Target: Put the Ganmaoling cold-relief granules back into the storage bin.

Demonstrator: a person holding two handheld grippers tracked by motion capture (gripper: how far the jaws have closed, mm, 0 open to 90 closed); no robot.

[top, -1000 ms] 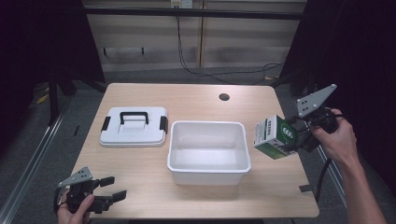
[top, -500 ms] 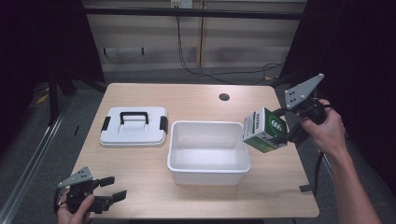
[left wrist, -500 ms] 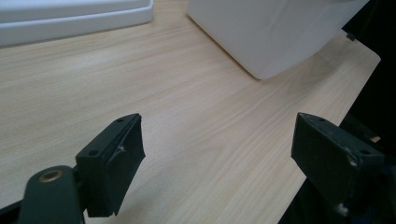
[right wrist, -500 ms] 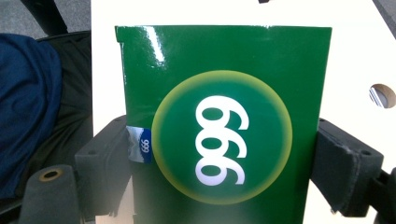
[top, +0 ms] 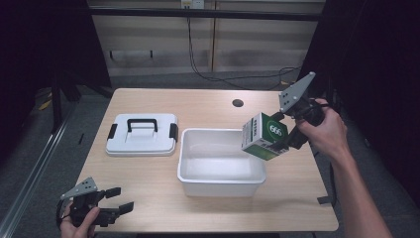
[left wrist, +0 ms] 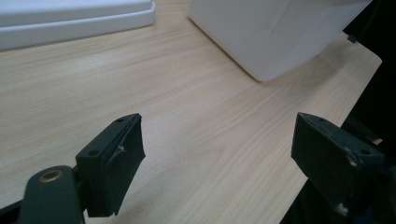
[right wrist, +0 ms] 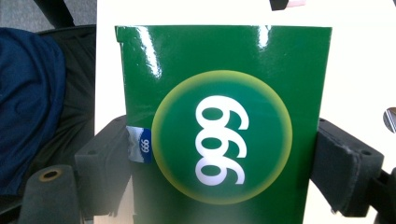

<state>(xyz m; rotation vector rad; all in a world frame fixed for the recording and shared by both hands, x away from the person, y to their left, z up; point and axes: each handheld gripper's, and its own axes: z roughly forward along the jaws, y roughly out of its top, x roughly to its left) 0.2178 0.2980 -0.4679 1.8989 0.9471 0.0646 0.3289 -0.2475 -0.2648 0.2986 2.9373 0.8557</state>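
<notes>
A green and white box (top: 264, 135) with a round "999" mark hangs in the air over the right rim of the white tub (top: 188, 171), tilted. My right gripper (top: 277, 130) is shut on it; in the right gripper view both black pads press the green box (right wrist: 219, 130) at its sides. At the table's front left corner my left gripper (top: 124, 200) lies low and open. Its two pads (left wrist: 112, 163) stand wide apart over bare wood with nothing between them.
A white lid with a black handle (top: 142, 133) lies flat left of the tub. The wooden table (top: 148, 183) has a small dark hole (top: 237, 103) near its back edge. Bare wood lies in front of the tub and at the right edge.
My right gripper has carried the green box leftward and slightly up, from beside the tub's right side to over its right rim. The left gripper has stayed still.
</notes>
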